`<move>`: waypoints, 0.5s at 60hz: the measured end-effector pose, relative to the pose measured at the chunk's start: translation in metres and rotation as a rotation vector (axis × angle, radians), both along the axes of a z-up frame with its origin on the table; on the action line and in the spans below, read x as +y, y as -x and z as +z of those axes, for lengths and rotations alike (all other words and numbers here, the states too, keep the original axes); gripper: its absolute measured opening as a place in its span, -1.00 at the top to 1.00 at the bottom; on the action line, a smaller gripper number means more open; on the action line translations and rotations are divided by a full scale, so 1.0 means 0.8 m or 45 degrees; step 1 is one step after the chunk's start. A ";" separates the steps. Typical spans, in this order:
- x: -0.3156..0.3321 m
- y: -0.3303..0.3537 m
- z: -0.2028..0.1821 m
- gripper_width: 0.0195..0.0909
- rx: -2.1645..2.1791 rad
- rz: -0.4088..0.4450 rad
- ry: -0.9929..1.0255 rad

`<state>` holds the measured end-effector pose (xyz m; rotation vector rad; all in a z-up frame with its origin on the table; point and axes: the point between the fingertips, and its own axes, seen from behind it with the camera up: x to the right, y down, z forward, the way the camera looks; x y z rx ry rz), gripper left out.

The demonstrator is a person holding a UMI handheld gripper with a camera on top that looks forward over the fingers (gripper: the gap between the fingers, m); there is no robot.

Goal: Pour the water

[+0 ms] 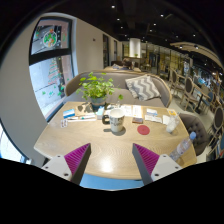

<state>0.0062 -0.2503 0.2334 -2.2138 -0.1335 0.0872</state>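
A pale mug (117, 120) stands near the middle of the light wooden table (100, 148), well beyond my fingers. At the table's right side is a light cup (170, 122), and nearer the right edge stands what looks like a clear bottle (183, 148). My gripper (112, 160) hangs over the table's near edge, open. Its magenta pads (75, 157) are wide apart with only bare tabletop between them, and it touches nothing.
A potted green plant (97, 88) stands at the far side, with a small cup (81, 108) and flat books (80, 117) to its left. A red coaster (144, 129) lies right of the mug. A blue seat (110, 183) is below the near edge. A sofa cushion (147, 88) lies beyond.
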 end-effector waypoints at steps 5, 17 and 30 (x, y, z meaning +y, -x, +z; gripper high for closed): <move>-0.004 -0.022 -0.008 -0.84 -0.003 -0.031 0.008; -0.018 -0.124 -0.045 -0.84 -0.023 -0.114 0.008; -0.027 -0.260 -0.110 -0.84 -0.042 -0.222 0.030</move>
